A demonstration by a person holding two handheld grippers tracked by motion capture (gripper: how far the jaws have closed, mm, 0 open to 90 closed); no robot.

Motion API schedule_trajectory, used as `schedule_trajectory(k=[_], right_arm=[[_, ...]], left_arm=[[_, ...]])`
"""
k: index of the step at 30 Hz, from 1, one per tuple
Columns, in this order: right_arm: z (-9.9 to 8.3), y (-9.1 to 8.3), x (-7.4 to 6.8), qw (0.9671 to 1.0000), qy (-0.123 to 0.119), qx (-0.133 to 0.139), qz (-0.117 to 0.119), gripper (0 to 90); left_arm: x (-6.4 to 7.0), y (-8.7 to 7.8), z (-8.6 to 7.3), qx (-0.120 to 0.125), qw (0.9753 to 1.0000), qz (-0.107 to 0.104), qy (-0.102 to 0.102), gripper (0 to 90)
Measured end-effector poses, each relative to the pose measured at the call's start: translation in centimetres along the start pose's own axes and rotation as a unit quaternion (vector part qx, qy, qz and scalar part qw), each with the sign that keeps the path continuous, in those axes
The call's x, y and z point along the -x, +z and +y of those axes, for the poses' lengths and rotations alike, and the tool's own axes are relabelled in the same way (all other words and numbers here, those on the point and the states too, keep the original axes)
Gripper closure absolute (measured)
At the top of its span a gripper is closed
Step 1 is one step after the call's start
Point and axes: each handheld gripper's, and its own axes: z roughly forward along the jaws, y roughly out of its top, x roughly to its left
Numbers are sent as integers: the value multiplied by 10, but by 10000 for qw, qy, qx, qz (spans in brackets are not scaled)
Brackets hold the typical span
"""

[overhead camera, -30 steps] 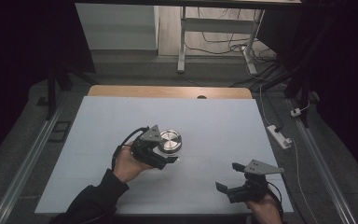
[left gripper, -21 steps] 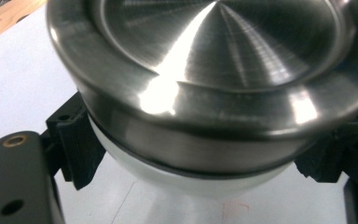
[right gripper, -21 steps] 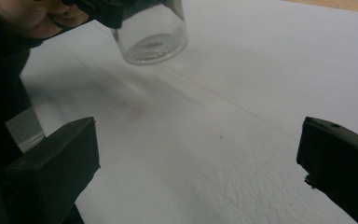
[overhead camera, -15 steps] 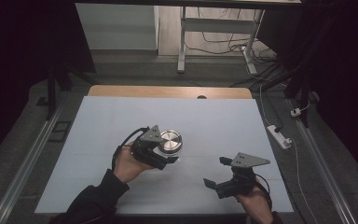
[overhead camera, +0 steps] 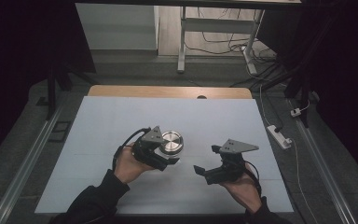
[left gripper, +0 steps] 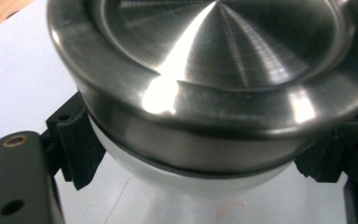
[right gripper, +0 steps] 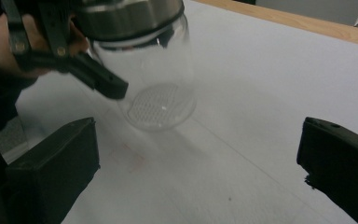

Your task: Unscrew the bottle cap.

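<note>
**Jar held at the neck by the left gripper; right gripper open and approaching**

While the left gripper (overhead camera: 164,159) stands with its jaws closed on either side of the glass jar (right gripper: 161,81) just under the steel lid (overhead camera: 171,142), the right gripper (overhead camera: 206,171) hangs apart with its jaws spread wide and nothing between them. The jar stands upright on the bench (overhead camera: 223,121), long axis vertical, its patterned base resting on the white surface. From the right jaws the jar lies ahead and toward the left jaw, near but not touching; the left jaws already bracket it, so that hand is plainly the nearer. The lid (left gripper: 205,70) overhangs the left jaws from above. Judgement: the coming move turns on the right jaws reaching the lid from above or from the side. Bare bench surrounds the jar on every side, and its edges are well apart from both grippers, so room for moving is ample.
</note>
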Motion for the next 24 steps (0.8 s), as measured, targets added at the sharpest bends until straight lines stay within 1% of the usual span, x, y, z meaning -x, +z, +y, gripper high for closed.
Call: schedule_trajectory(k=[2,6,11,12,13,16,17,18,19,22,24], right_arm=[[5,3,-1,10000,16,-3,34,0],[15,11,-3,9999,-82,-61,39,0],[26,21,-10,9995,-293,-133,36,0],[31,24,-14,9993,-339,-120,40,0],[31,24,-14,9993,-339,-120,40,0],[38,29,-18,9990,-426,-106,44,0],[44,33,-21,9987,-504,-110,22,10],[44,33,-21,9987,-504,-110,22,10],[49,38,-24,9986,-524,-74,44,25],[56,45,-28,9983,-577,-70,87,44],[59,50,-30,9981,-596,-81,91,55]], left_arm=[[0,1,0,-28,10000,0,14,159],[1,3,0,-70,10000,-21,6,159],[1,5,0,-87,10000,-19,9,159],[1,5,0,-77,10000,-23,-1,159],[2,5,0,-93,10000,-16,11,159],[2,6,0,-85,10000,5,-21,159],[2,7,0,-98,9999,3,-25,159],[3,7,-1,-109,9999,9,-18,159],[3,8,-1,-124,9999,20,-18,159],[4,8,0,-167,9999,42,4,159],[5,9,0,-187,9998,76,-36,159]])
